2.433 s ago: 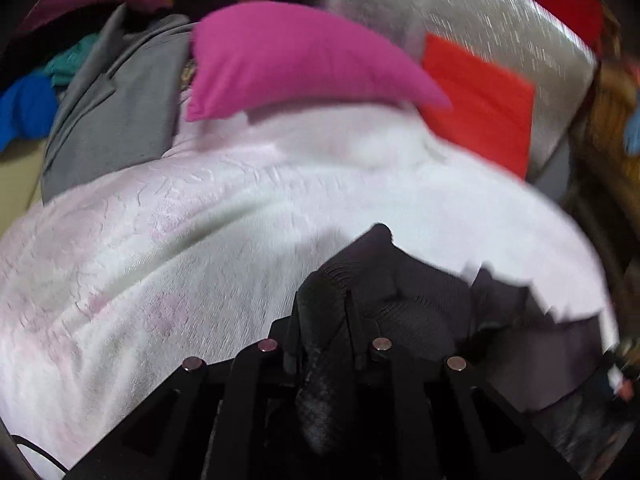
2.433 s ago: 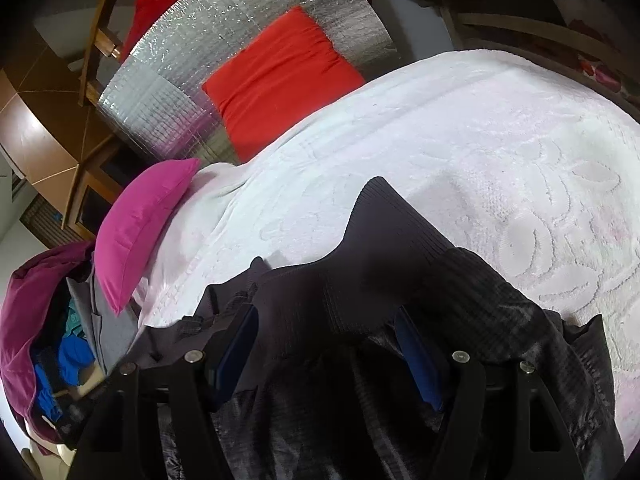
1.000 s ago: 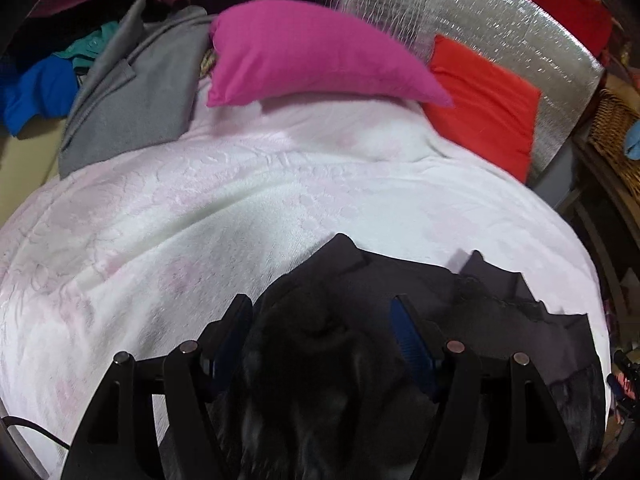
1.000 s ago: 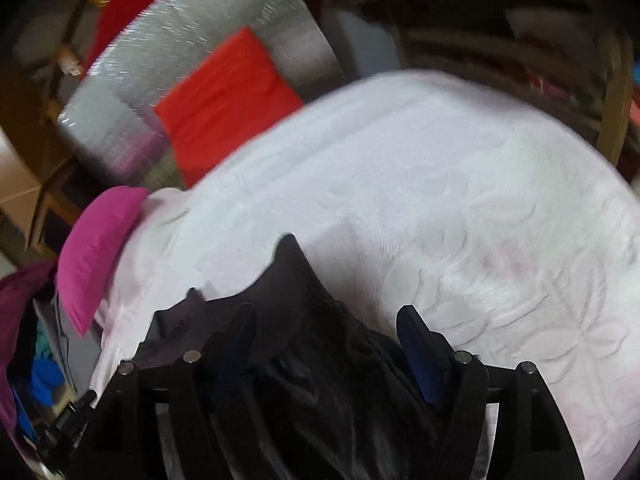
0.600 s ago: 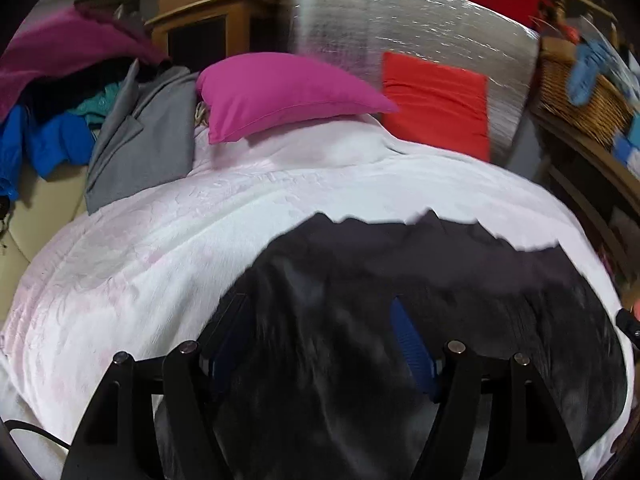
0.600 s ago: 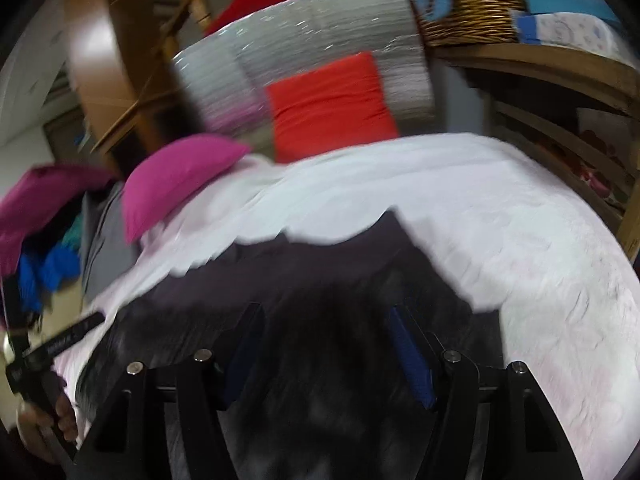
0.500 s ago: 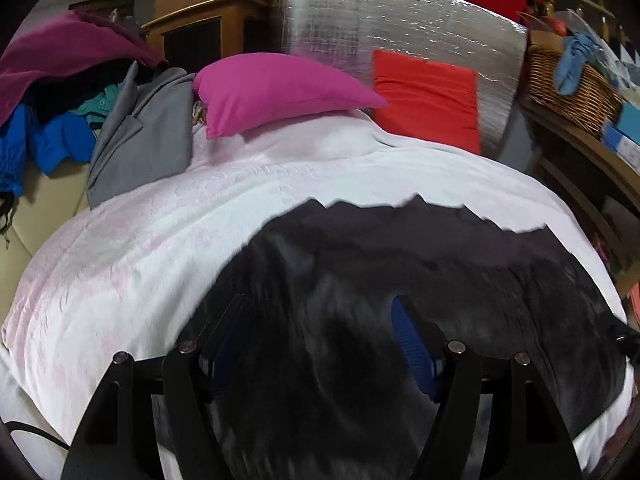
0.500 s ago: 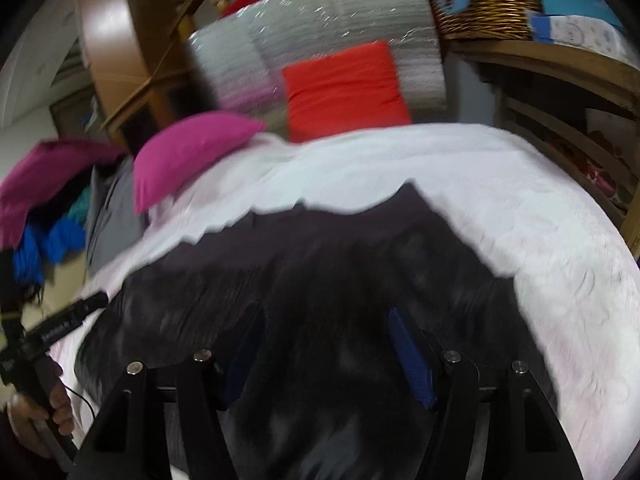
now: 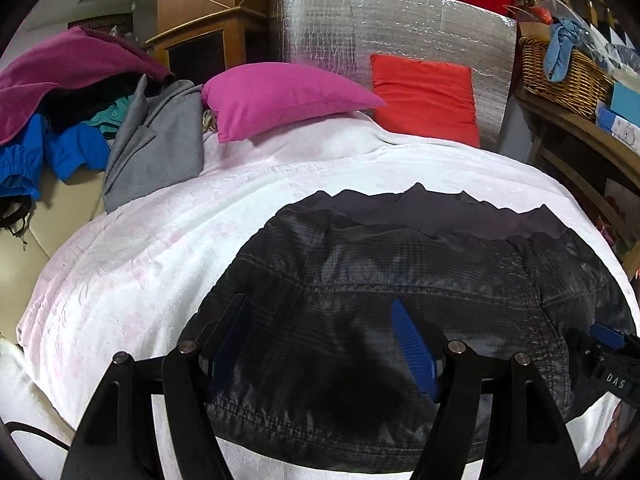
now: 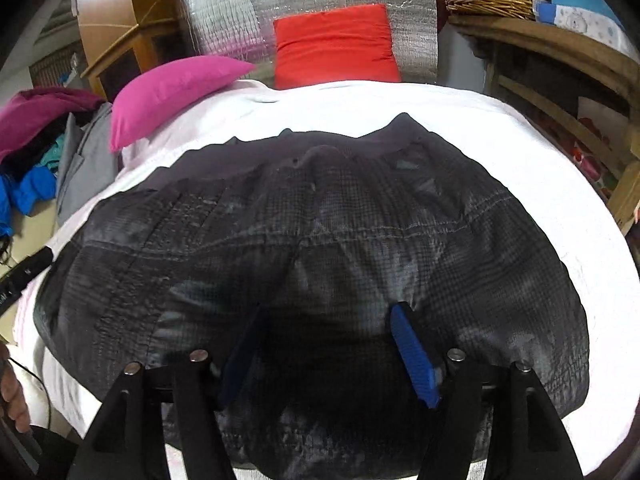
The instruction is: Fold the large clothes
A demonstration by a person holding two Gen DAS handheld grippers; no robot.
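Across the white bedspread (image 9: pixel 160 248) the dark checked jacket (image 9: pixel 400 272) is lying spread wide, its plain dark hem or lining edge rippling toward the pink pillow (image 9: pixel 280 96) and the red cushion (image 9: pixel 424 96) at the head of the bed. Both tools are hanging over its near edge: the left hand-held gripper (image 9: pixel 324 344) is standing with its blue pads apart and cloth showing between them but not pinched, and the right hand-held gripper (image 10: pixel 332 352) is opening its jaws over the fabric, likewise pressing on nothing. The step in hand looks to be settling the garment flat before the first fold, so doing it well is a matter of smoothing: the far edge is bunching into peaks, and those should be pulled level before any side is brought over. Each pinch is best taken at a stitched seam (image 10: pixel 400 236) or at the near hem (image 9: pixel 320 428), where the slippery shell gives a firmer bite and one layer will not slide off another. Lifting both sides together, low over the bed, should keep the cloth from dragging the bedspread into wrinkles. At the left, the pile of other clothes (image 9: pixel 60 120) is waiting well apart.
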